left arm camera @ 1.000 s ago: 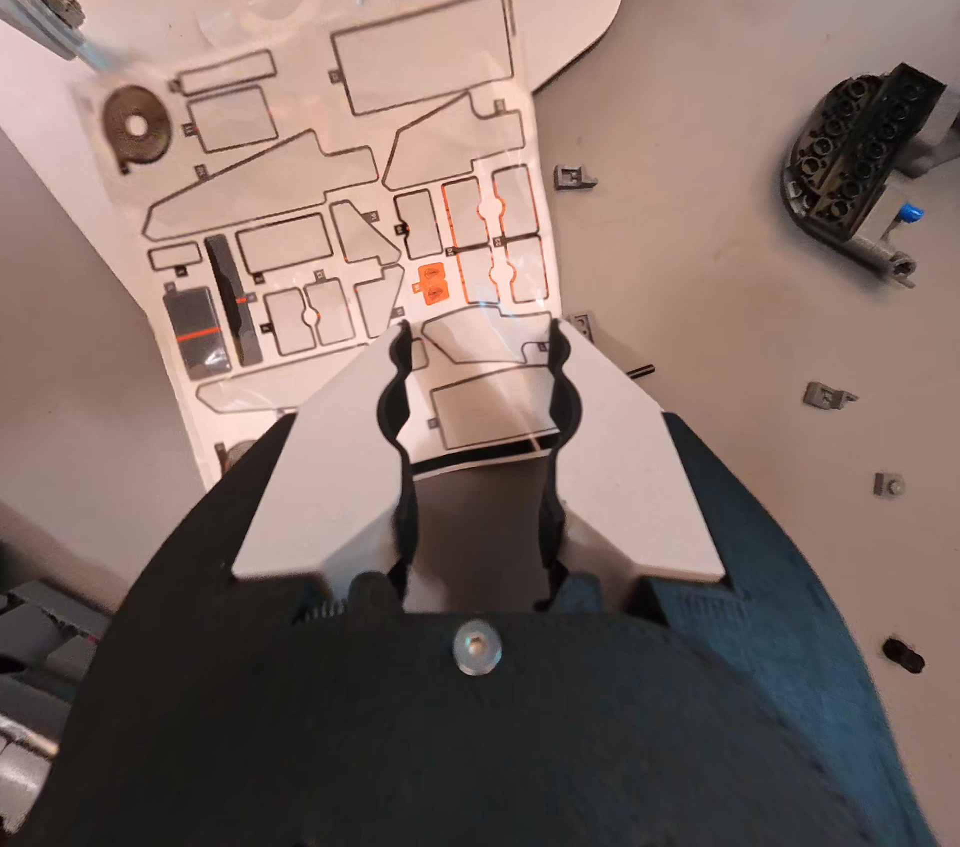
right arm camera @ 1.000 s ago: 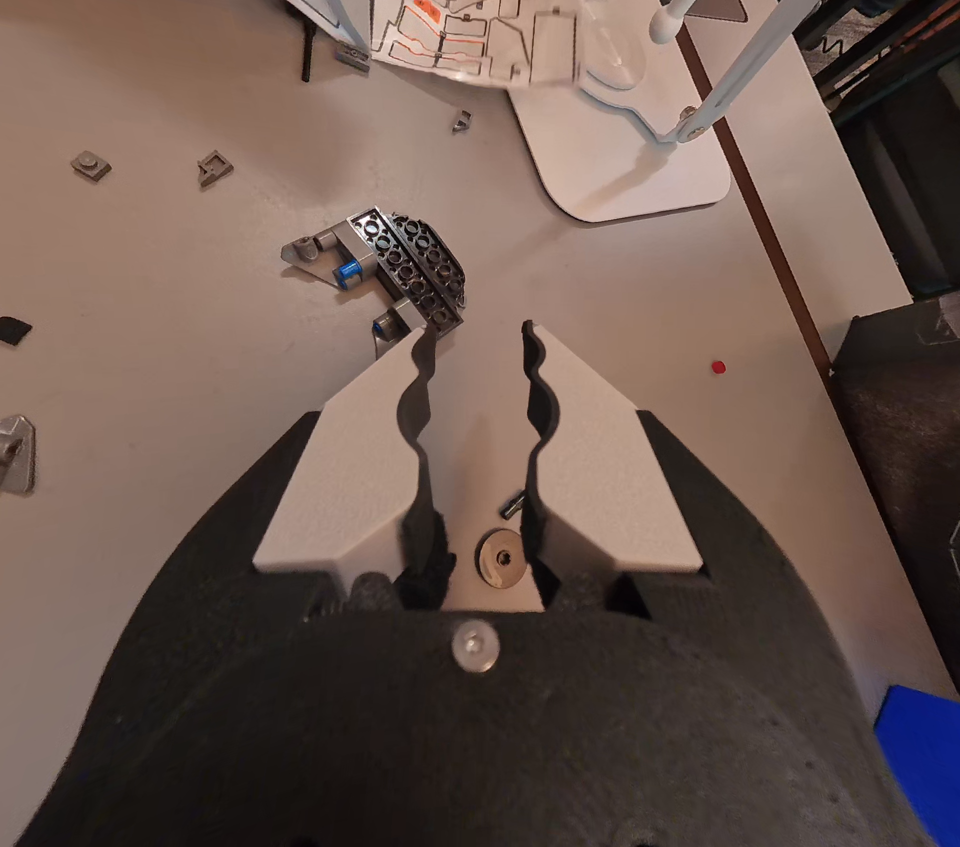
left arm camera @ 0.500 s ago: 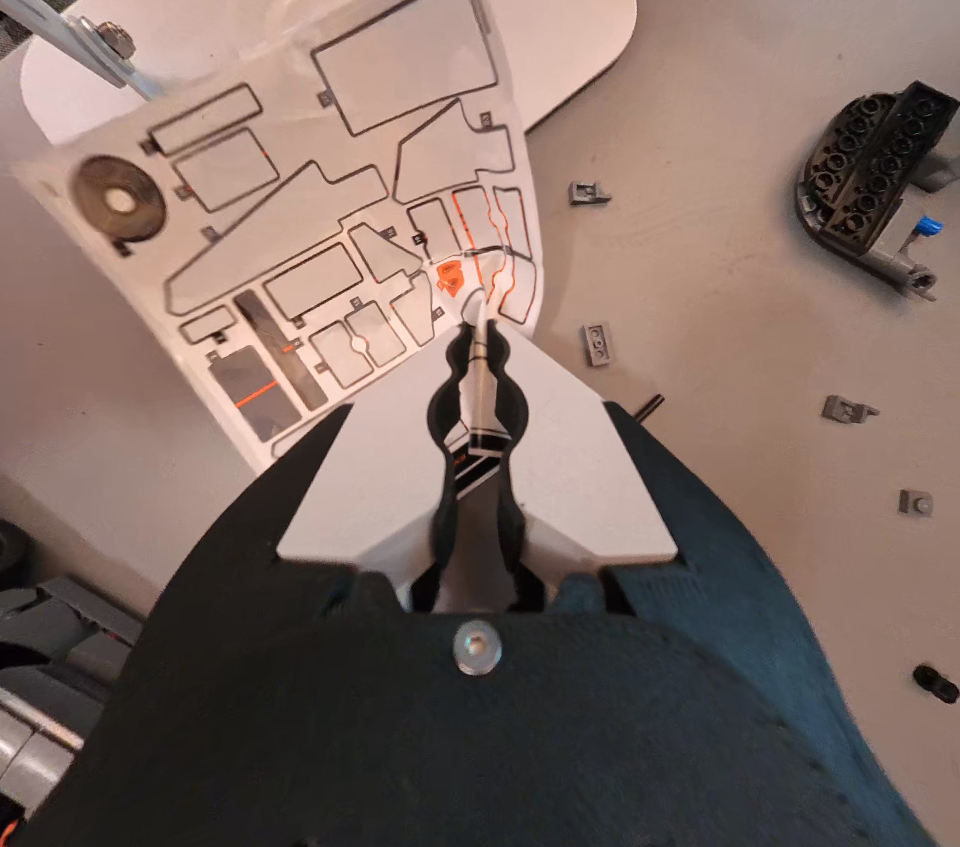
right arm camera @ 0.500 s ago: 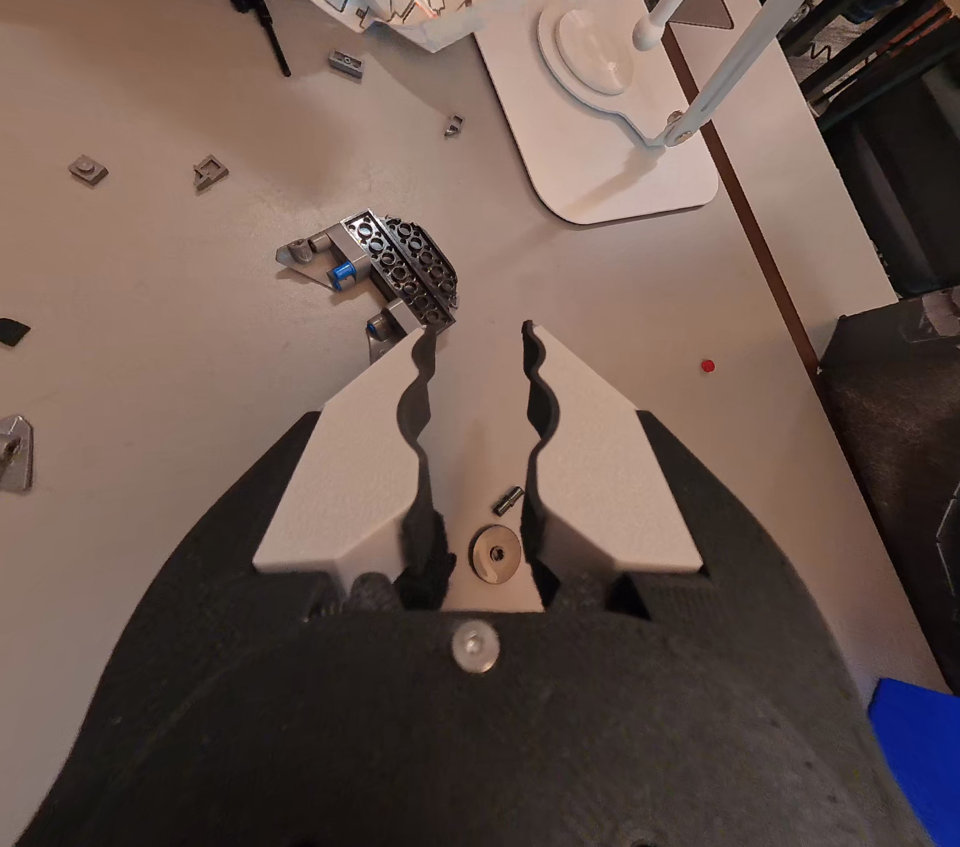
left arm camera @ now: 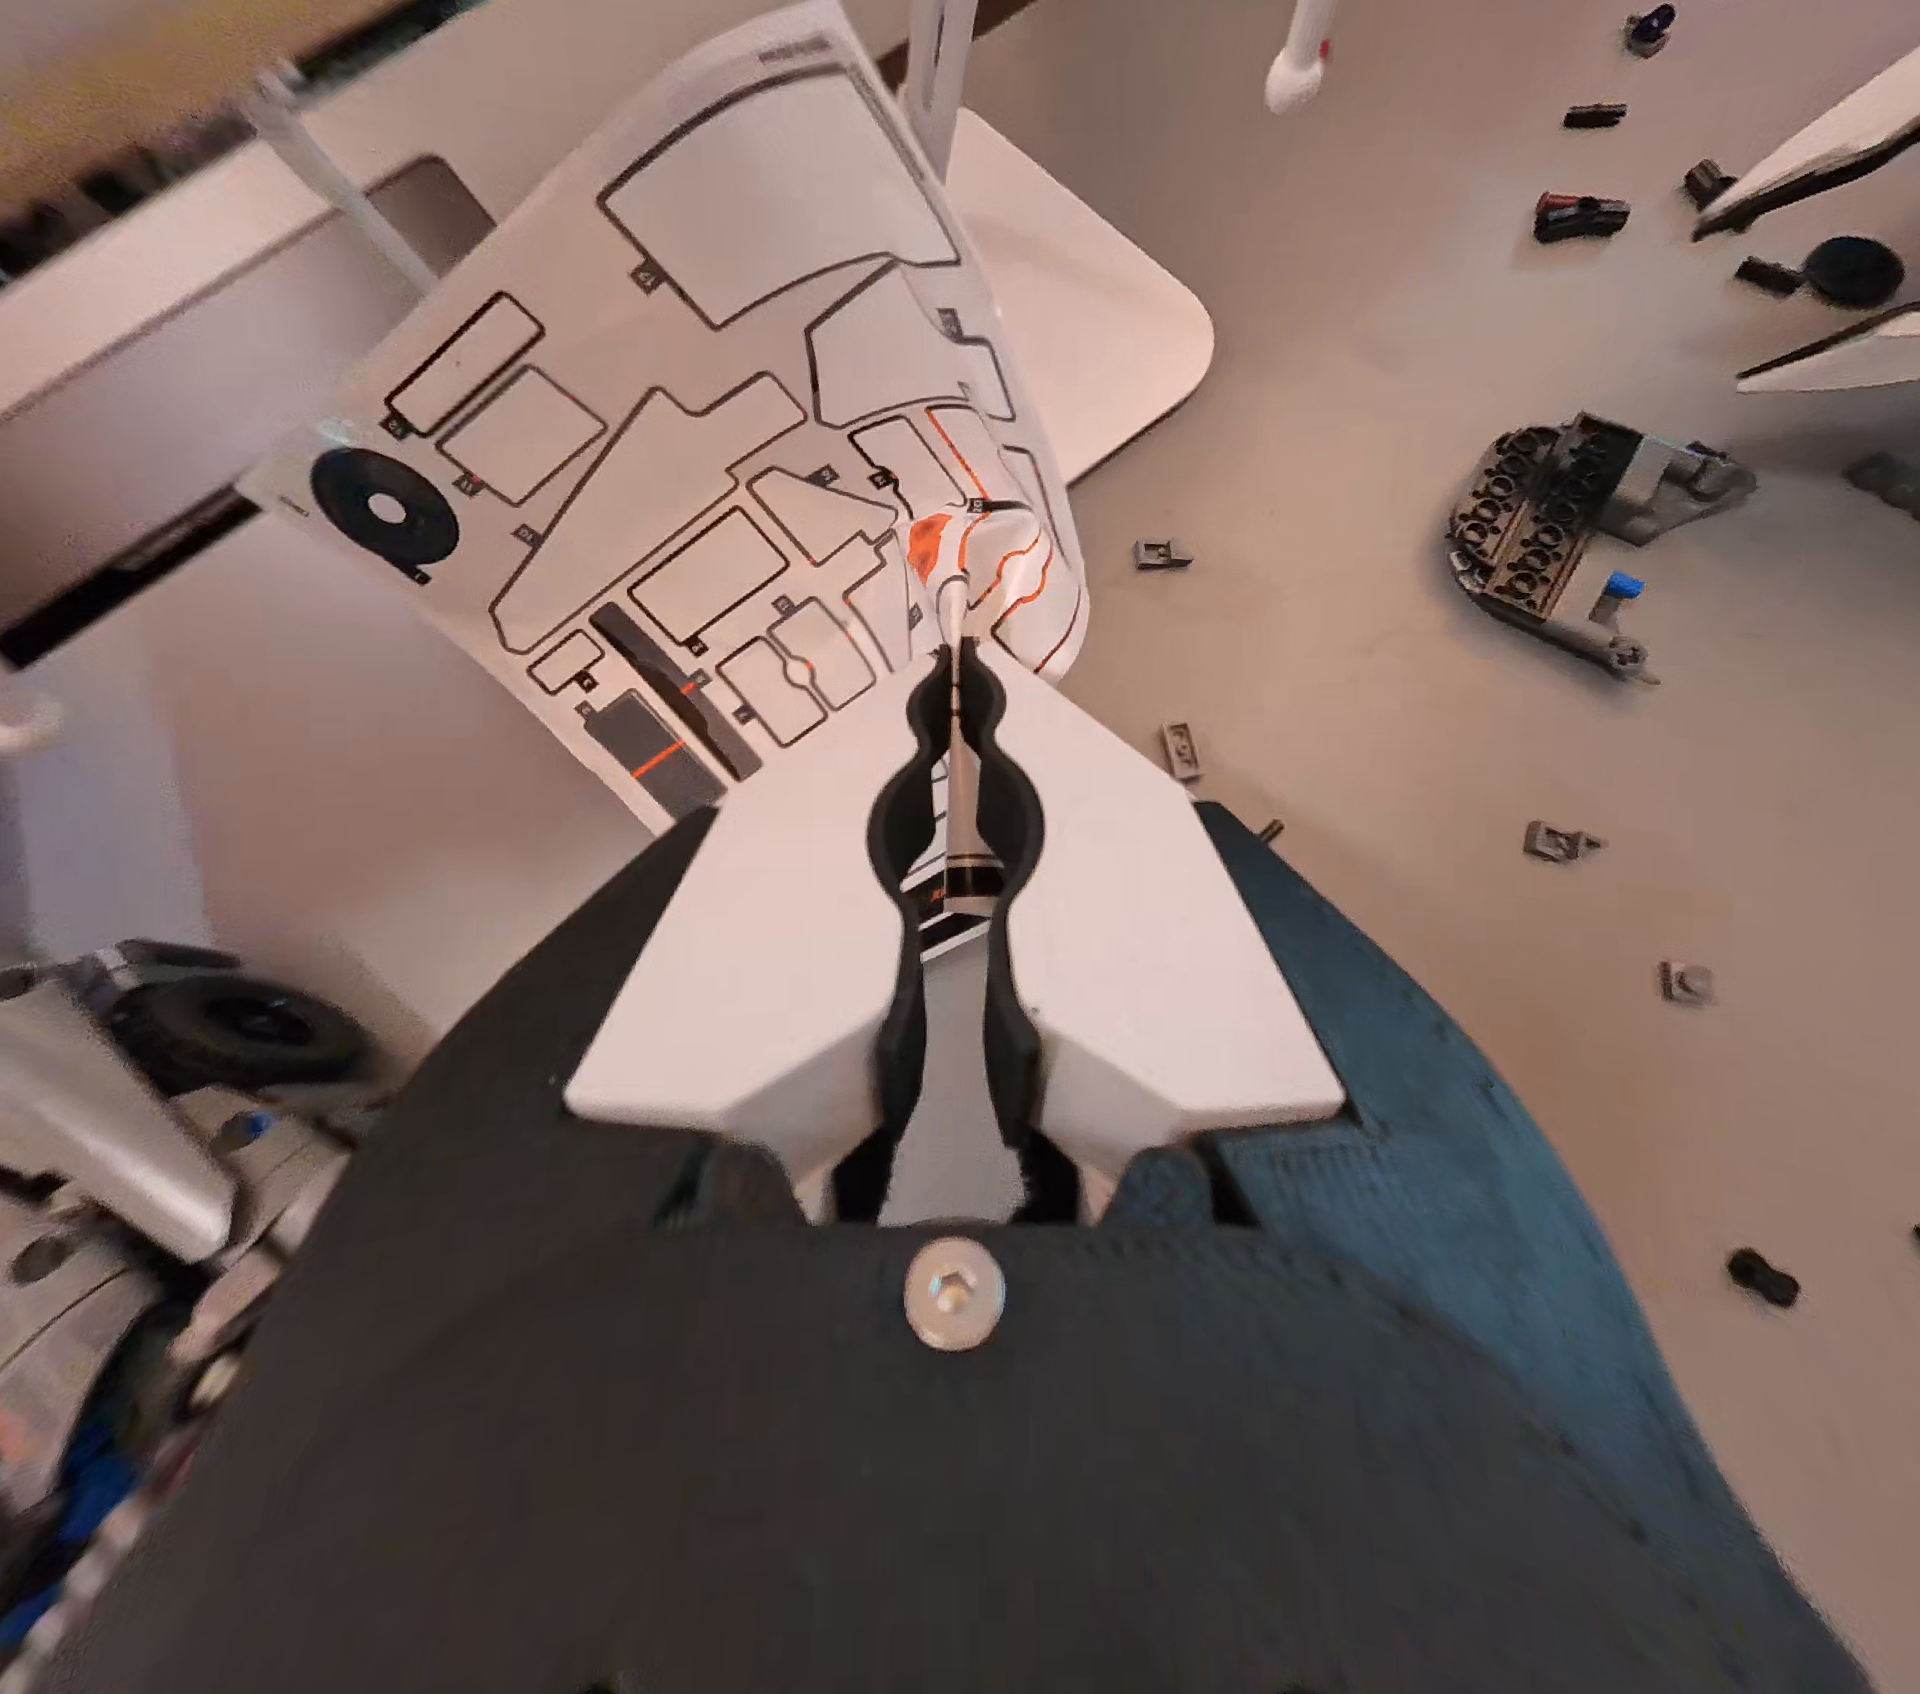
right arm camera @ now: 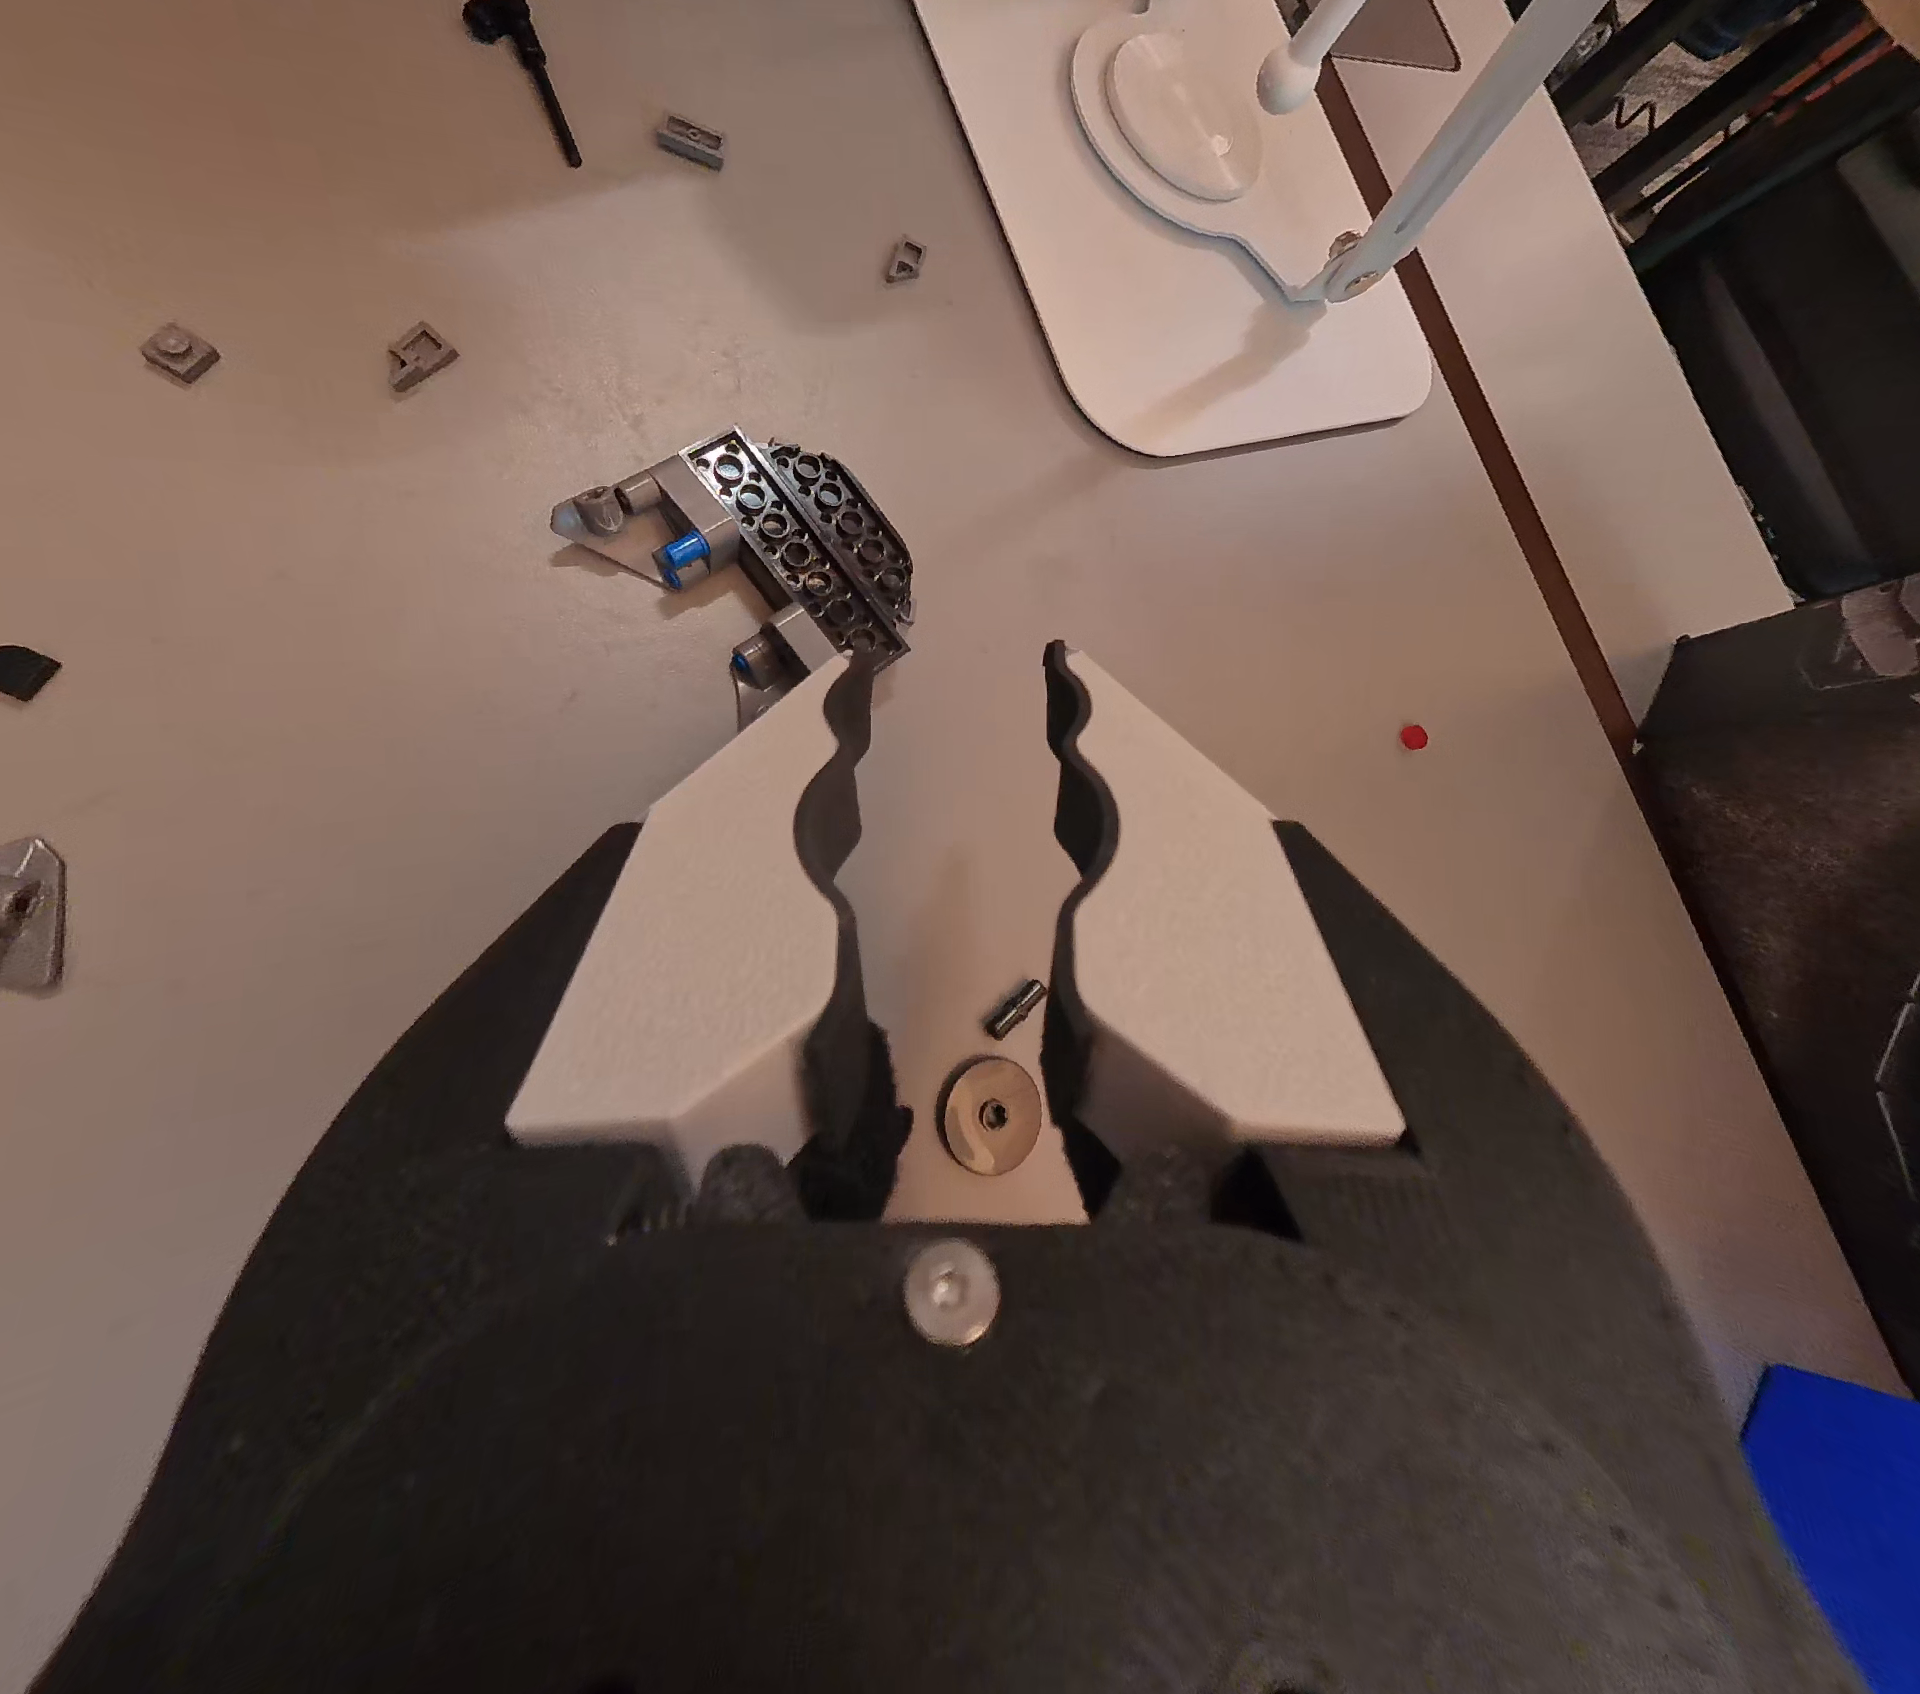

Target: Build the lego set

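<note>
My left gripper (left arm camera: 954,657) is shut on the near edge of a white sticker sheet (left arm camera: 665,418) and holds it lifted off the table, bent and tilted upward. The sheet has black outlined shapes and a few orange ones. A dark grey curved lego assembly (left arm camera: 1548,522) with blue pins lies on the table to the right; it also shows in the right wrist view (right arm camera: 800,553). My right gripper (right arm camera: 951,668) is open and empty, its left fingertip just beside that assembly. The right gripper's fingers (left arm camera: 1829,158) show at the right edge of the left wrist view.
A white lamp base (right arm camera: 1143,190) with thin white arms stands at the table's far edge. Small grey and black loose pieces (right arm camera: 691,140) lie scattered on the table. A black pin piece (right arm camera: 520,55), a metal washer (right arm camera: 989,1114) and a red stud (right arm camera: 1411,736) lie there too. A grey model (left arm camera: 125,1125) sits at left. Across from one pair of fingers to the other is roughly 20 cm. The black pin piece (right arm camera: 520,55) is closer to my left gripper, around 10 cm from its tips; the right tips are 15 cm off.
My left gripper closed on the sticker sheet's edge and raised it off the table, out of the right wrist view. My right gripper stayed open and hardly moved.
</note>
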`<action>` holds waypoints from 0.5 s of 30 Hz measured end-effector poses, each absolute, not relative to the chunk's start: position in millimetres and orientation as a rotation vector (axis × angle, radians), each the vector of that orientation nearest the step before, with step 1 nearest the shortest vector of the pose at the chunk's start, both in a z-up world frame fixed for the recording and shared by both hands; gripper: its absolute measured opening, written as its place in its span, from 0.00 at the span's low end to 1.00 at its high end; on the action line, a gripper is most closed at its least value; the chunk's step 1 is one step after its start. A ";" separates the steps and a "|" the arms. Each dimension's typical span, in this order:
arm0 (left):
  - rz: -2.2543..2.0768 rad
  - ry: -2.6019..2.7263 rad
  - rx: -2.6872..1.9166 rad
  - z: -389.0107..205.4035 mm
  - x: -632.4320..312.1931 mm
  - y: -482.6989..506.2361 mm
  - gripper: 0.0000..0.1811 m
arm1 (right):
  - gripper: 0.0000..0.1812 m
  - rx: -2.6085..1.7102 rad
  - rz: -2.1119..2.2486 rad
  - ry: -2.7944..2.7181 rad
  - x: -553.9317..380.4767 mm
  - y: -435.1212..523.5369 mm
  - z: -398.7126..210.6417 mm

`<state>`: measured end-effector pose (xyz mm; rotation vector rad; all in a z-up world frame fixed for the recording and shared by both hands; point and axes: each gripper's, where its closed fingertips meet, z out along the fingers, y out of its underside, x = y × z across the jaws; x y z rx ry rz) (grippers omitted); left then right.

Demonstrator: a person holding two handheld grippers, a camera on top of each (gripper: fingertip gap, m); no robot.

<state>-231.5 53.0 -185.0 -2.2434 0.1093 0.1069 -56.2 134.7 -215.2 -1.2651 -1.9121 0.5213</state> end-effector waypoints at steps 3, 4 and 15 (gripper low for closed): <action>0.188 0.125 -2.211 -158.2 -234.7 39.3 0.00 | 0.18 -1.263 0.525 -1.905 -55.9 135.2 -213.4; 0.221 0.128 -2.209 -149.5 -238.1 32.6 0.00 | 0.18 -1.262 0.527 -1.902 -55.9 135.4 -213.0; 0.551 -0.132 -2.355 -92.4 -371.9 -102.0 0.00 | 0.18 -1.262 0.535 -1.907 -54.8 134.4 -214.1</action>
